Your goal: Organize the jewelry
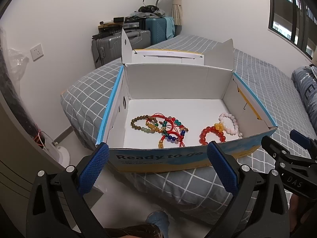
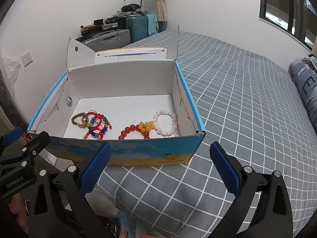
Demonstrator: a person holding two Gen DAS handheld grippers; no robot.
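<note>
An open shoebox [image 1: 158,159] [image 2: 138,150] sits on the bed's corner. Inside lie several bead bracelets: a brown one [image 1: 138,120] [image 2: 76,117], a tangle of red-cord and multicolour beads [image 1: 170,129] [image 2: 95,125], a red one [image 1: 210,134] [image 2: 131,130], a small yellow one [image 1: 219,127] [image 2: 147,126] and a pink-white one [image 1: 230,124] [image 2: 165,124]. My left gripper [image 1: 157,154] is open and empty, just in front of the box's near wall. My right gripper [image 2: 159,154] is open and empty, also before the near wall. Each gripper shows at the edge of the other's view.
The bed has a grey checked sheet [image 2: 247,99] with a rolled blue quilt [image 2: 305,85] at the right. Suitcases [image 1: 122,45] with clutter stand by the far wall. A white fan base [image 1: 61,154] stands on the floor left of the bed. The box lid flaps [image 1: 178,56] stand up behind.
</note>
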